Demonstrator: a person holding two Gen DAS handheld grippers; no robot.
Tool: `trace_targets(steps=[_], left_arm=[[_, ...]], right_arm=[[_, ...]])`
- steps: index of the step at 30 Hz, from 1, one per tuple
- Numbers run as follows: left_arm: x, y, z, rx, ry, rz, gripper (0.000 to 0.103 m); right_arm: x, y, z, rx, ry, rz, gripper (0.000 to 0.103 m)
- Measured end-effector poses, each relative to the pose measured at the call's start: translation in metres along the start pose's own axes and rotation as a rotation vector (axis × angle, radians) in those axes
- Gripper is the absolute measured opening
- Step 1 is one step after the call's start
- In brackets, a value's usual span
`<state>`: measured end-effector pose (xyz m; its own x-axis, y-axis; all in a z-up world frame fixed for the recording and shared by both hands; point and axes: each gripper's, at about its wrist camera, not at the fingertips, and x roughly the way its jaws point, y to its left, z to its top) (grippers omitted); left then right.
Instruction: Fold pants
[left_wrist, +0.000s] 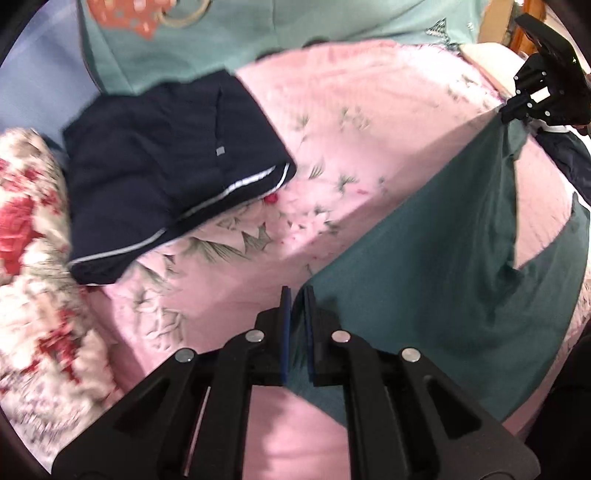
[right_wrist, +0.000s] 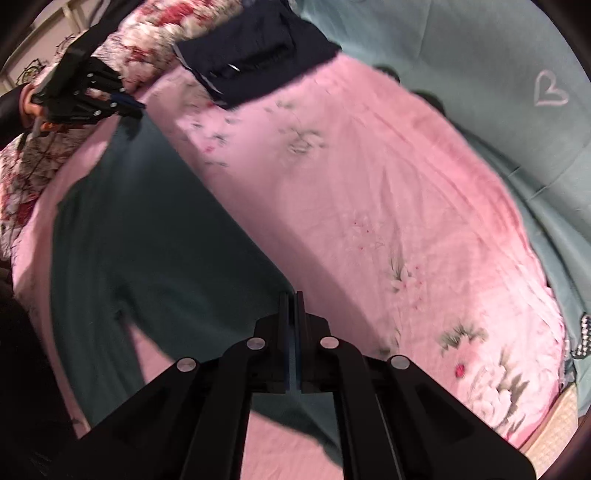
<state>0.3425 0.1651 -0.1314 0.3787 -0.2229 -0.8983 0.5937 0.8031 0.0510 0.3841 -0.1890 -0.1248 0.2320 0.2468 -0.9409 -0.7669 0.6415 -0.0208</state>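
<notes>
- Left wrist view: left tool (left_wrist: 297, 295) angled steeply down over the bed; fingers (left_wrist: 286, 325) drawn together, clenched on an edge of the teal pants (left_wrist: 424, 266); cloth runs from the pads off to the right.
- Same view: pants stretched taut in a band up to the right tool (left_wrist: 508, 112) at upper right, which pinches the far end; below the band the cloth hangs and spreads over the pink bedspread (left_wrist: 369, 110).
- Same view: folded navy garment (left_wrist: 166, 166) with pale piping lies left of centre on the bedspread, well apart from the pants; floral quilt (left_wrist: 33, 240) at far left; mint cover (left_wrist: 221, 40) across the top.
- Right wrist view: right tool (right_wrist: 292, 295) also tipped steeply down; fingers (right_wrist: 301, 325) pressed close, teal cloth pinched between them; pants (right_wrist: 147, 240) fall away to the left.
- Same view: left tool (right_wrist: 138, 107) at upper left, gripping the other end of the pants; a hand (right_wrist: 27, 101) partly seen behind it; navy garment (right_wrist: 258, 48) at top; bedspread (right_wrist: 369, 184) under all; picture motion-blurred.
</notes>
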Motion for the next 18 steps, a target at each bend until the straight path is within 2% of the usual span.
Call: trace_targets(steps=[5, 7, 11, 14, 15, 16, 18], left_arm=[[-0.063, -0.021, -0.024, 0.013, -0.061, 0.01, 0.006], [-0.075, -0.03, -0.036, 0.014, -0.061, 0.004, 0.006], [-0.077, -0.06, -0.06, 0.046, -0.035, 0.012, 0.006], [-0.06, -0.057, -0.054, 0.014, -0.03, 0.023, 0.012], [-0.052, -0.052, -0.047, 0.001, -0.028, 0.011, 0.026], [-0.046, -0.049, -0.039, 0.004, -0.032, 0.008, 0.047], [-0.033, -0.047, -0.019, 0.046, -0.046, -0.006, 0.068]], right_arm=[[-0.047, 0.047, -0.036, -0.063, -0.027, 0.012, 0.002], [-0.057, 0.073, -0.051, -0.089, -0.023, 0.031, 0.002], [-0.06, 0.126, -0.084, -0.135, 0.005, 0.072, 0.002], [-0.05, 0.148, -0.103, -0.123, 0.032, 0.077, 0.002], [-0.048, 0.152, -0.108, -0.115, 0.038, 0.077, 0.002], [-0.044, 0.155, -0.11, -0.105, 0.043, 0.077, 0.002], [-0.039, 0.157, -0.113, -0.085, 0.05, 0.073, 0.002]])
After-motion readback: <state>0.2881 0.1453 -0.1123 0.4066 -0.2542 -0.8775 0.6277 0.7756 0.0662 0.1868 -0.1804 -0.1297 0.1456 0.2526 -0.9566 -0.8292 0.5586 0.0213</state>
